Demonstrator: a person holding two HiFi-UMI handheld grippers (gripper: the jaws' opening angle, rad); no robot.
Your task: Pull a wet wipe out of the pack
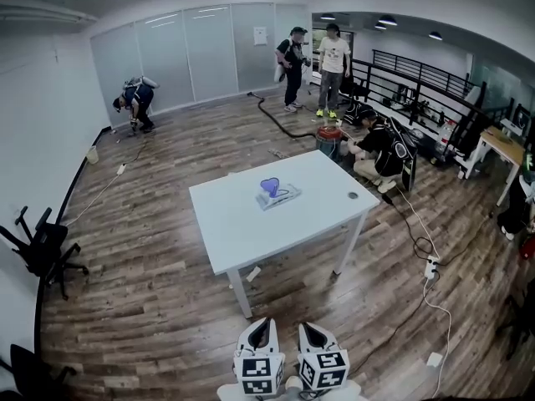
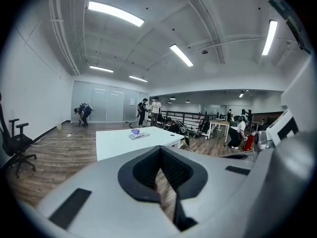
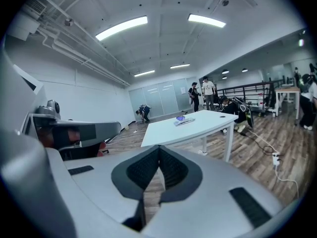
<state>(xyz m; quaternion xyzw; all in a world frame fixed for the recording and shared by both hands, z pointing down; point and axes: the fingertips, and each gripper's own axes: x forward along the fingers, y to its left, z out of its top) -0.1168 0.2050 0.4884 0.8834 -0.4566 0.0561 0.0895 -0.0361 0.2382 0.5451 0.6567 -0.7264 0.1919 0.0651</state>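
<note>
The wet wipe pack (image 1: 277,194) lies flat near the middle of the white table (image 1: 242,228), with a purple piece standing up on top of it. Both grippers are far from it, held low over the floor in front of the table's near edge. My left gripper (image 1: 258,334) and right gripper (image 1: 313,334) sit side by side, jaws pointing toward the table. In the left gripper view the left gripper (image 2: 159,150) has its jaws together, nothing between them, and the pack (image 2: 138,134) shows far off. The right gripper (image 3: 159,148) looks the same, with the pack (image 3: 184,121) far ahead.
A small dark round object (image 1: 353,195) lies near the table's right edge. A person (image 1: 376,149) crouches behind the table's right corner; two others (image 1: 313,57) stand at the back and one (image 1: 135,98) bends at the left. An office chair (image 1: 42,249) stands left; a power strip (image 1: 431,267) lies right.
</note>
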